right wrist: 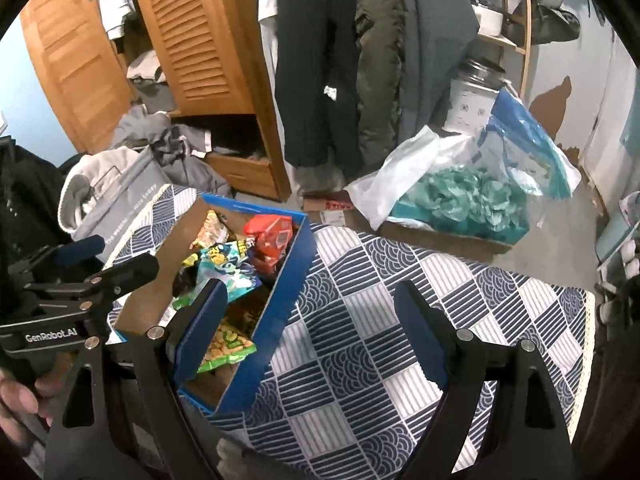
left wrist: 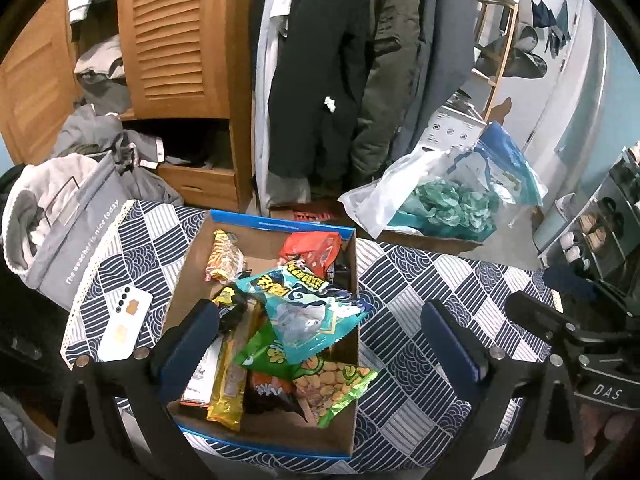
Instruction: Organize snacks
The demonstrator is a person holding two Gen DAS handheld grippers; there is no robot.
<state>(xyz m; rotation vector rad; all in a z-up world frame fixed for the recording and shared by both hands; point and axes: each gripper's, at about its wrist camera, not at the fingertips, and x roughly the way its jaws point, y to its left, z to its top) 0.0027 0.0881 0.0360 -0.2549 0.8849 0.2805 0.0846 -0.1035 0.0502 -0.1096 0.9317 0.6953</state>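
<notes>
An open cardboard box with a blue rim point(left wrist: 280, 227) point(right wrist: 298, 258) sits on the patterned tablecloth and holds several snack packs: a teal pack point(left wrist: 312, 312) point(right wrist: 228, 274) on top, a green peanut pack point(left wrist: 336, 380) point(right wrist: 226, 346), a red pack point(left wrist: 312, 248) point(right wrist: 274, 236), a yellow bar point(left wrist: 230, 384) and an orange-striped pack point(left wrist: 224, 258). My left gripper point(left wrist: 320, 332) is open and empty, hovering over the box. My right gripper point(right wrist: 312, 320) is open and empty, over the box's right wall and the cloth beside it.
A white phone point(left wrist: 126, 326) lies left of the box. A grey laundry bag point(left wrist: 68, 232) stands at the table's left edge. A plastic bag with teal stuff point(left wrist: 448, 204) point(right wrist: 460, 200) sits behind the table. Coats and a wooden wardrobe stand behind.
</notes>
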